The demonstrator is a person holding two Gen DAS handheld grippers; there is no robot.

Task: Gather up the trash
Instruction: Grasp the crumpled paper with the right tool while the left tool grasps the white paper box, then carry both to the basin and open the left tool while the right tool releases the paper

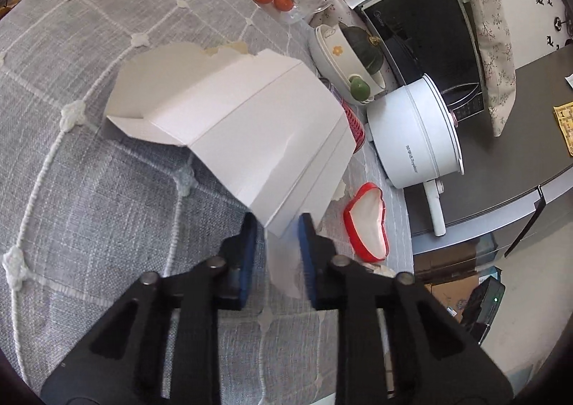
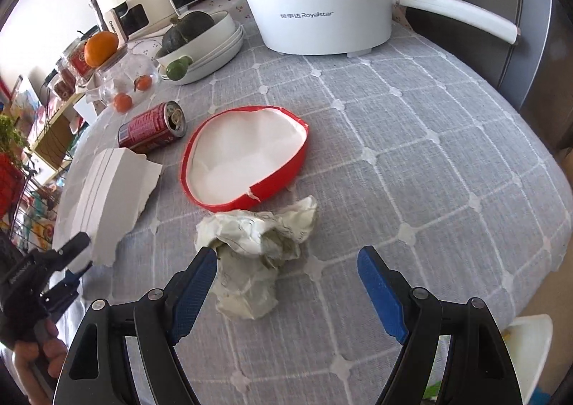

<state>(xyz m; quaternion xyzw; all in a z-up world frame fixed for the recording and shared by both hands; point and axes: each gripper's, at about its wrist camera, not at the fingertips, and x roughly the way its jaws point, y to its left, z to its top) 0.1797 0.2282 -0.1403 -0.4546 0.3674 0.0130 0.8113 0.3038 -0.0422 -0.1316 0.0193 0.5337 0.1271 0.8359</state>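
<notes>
A torn white cardboard box (image 1: pixel 243 125) sits tilted over the grey checked tablecloth (image 1: pixel 89 190). My left gripper (image 1: pixel 277 243) is shut on its near corner, blue pads on either side of the flap. The same box (image 2: pixel 107 190) and left gripper (image 2: pixel 77 256) show at the left of the right wrist view. My right gripper (image 2: pixel 286 256) hangs open just above a crumpled pale paper wad (image 2: pixel 258 236), which lies by its left finger, untouched. A torn red heart-shaped box lid (image 2: pixel 247 154) and a red drink can (image 2: pixel 154 127) on its side lie beyond the wad.
A white electric pot (image 2: pixel 318 0) with a long handle stands at the back. Stacked bowls (image 2: pixel 215 46) hold a dark squash and a green fruit. A glass jar (image 2: pixel 125 79) with small oranges is at the left. A hand (image 2: pixel 35 355) holds the left gripper. The table edge curves at right.
</notes>
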